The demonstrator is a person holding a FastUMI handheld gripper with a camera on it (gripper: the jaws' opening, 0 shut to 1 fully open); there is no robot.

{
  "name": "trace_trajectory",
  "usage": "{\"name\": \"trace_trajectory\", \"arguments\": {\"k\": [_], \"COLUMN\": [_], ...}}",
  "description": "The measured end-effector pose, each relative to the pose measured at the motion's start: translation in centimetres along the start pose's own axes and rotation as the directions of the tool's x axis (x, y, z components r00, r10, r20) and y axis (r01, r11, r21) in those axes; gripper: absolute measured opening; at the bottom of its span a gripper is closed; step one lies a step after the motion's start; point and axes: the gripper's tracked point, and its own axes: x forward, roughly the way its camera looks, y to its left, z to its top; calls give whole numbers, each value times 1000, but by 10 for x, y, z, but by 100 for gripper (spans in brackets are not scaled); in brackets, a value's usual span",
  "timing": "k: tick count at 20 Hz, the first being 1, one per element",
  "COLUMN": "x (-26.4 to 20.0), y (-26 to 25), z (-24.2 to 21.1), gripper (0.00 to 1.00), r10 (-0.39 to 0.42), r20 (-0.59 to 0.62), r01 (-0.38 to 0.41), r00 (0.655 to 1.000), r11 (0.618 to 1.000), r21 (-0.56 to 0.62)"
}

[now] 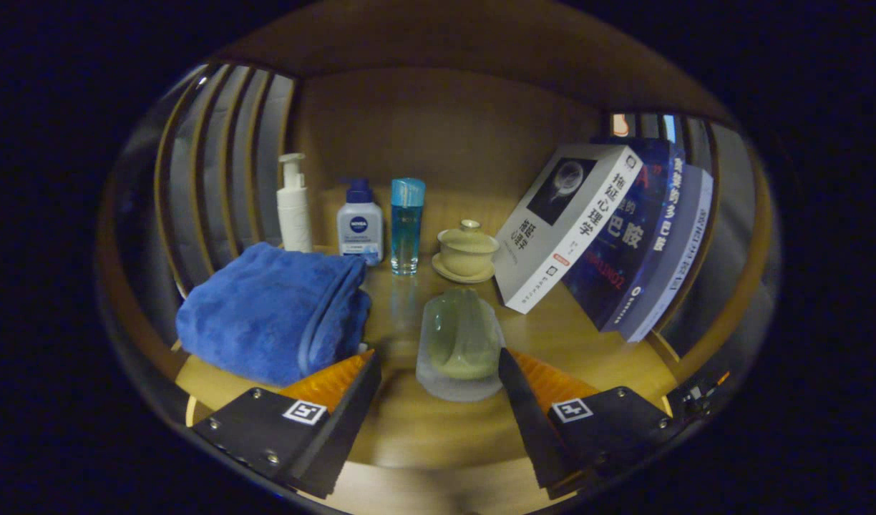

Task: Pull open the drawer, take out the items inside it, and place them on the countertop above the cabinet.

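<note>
Gripper view looks along the two fingers onto a wooden countertop set in a lit alcove, and the gripper stands open, its fingers spread well apart with nothing pressed between them. A frosted clear container with a pale green piece inside sits on the wood between the fingertips, close against the right finger and clear of the left one; whether the right finger actually touches it I cannot tell. This looks like the placing or releasing step for an item taken from the drawer. To do it well, the fingers should keep wide and draw straight back toward the near side, without swinging right, so the container is not dragged or tipped. A folded blue towel lies just beyond the left finger, so a leftward drift would snag it. Farther back stand a white pump bottle, a small white bottle with a blue cap, a slim blue bottle and a lidded tea bowl on a saucer. Leaning books fill the far right.
</note>
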Motion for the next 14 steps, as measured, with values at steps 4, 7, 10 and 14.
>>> {"name": "trace_trajectory", "arguments": {"k": [4, 7, 10, 14], "x": [-60, -103, -143, -198], "y": [6, 6, -6, -20], "z": [4, 4, 6, -3], "gripper": [98, 99, 99, 98], "r10": [28, 54, 44, 38], "r20": [45, 44, 77, 141], "r01": [-31, -58, -50, -49], "r00": [999, 998, 996, 989], "r11": [997, 993, 995, 996], "r21": [75, 102, 84, 75]}}
